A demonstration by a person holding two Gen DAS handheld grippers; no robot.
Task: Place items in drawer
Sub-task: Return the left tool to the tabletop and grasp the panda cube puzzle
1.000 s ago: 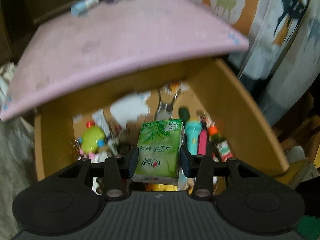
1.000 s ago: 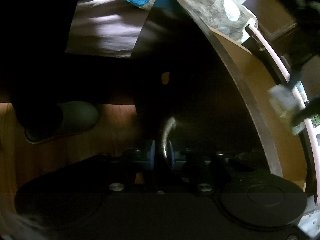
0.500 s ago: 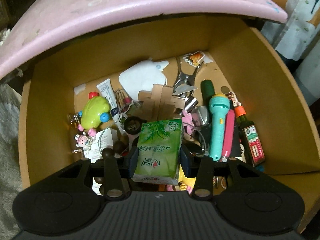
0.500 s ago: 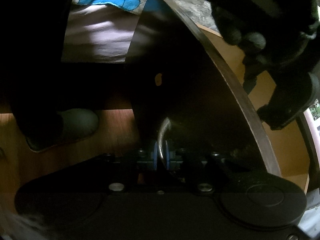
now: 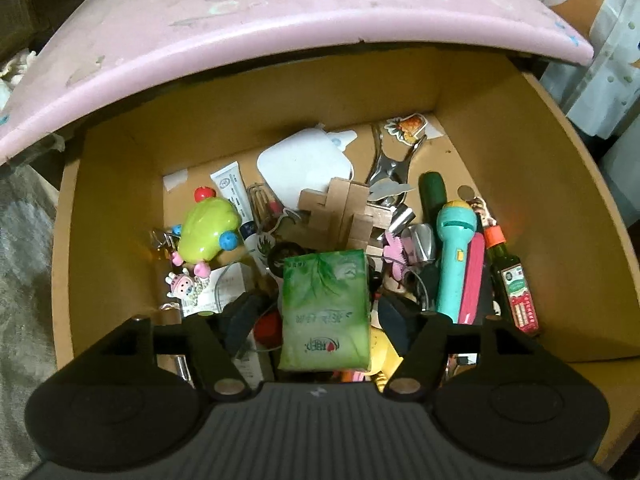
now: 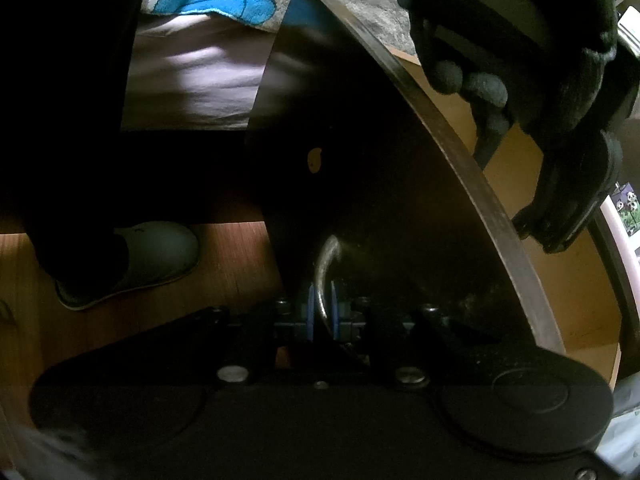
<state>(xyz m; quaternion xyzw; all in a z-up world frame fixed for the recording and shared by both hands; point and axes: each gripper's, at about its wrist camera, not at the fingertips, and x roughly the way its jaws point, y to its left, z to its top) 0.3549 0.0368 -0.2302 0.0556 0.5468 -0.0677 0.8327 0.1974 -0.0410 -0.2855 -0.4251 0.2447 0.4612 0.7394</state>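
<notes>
Cluttered drawer [image 5: 500, 128]; green tissue pack [image 5: 325, 312] between opening left claw [image 5: 320, 320].

The tissue pack [image 5: 325, 309] lies in the drawer [image 5: 568, 216] on the clutter, near its front. A flashlight [image 5: 454, 256] lies right of it, a toy [image 5: 206, 230] left, a wooden puzzle [image 5: 344, 212] behind.

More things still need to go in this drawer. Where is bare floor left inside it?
Bare drawer floor shows along the left wall, beside the green toy, and at the back right corner past the sticker. The middle and right are crowded, from the green tissue pack to the teal flashlight.
</notes>
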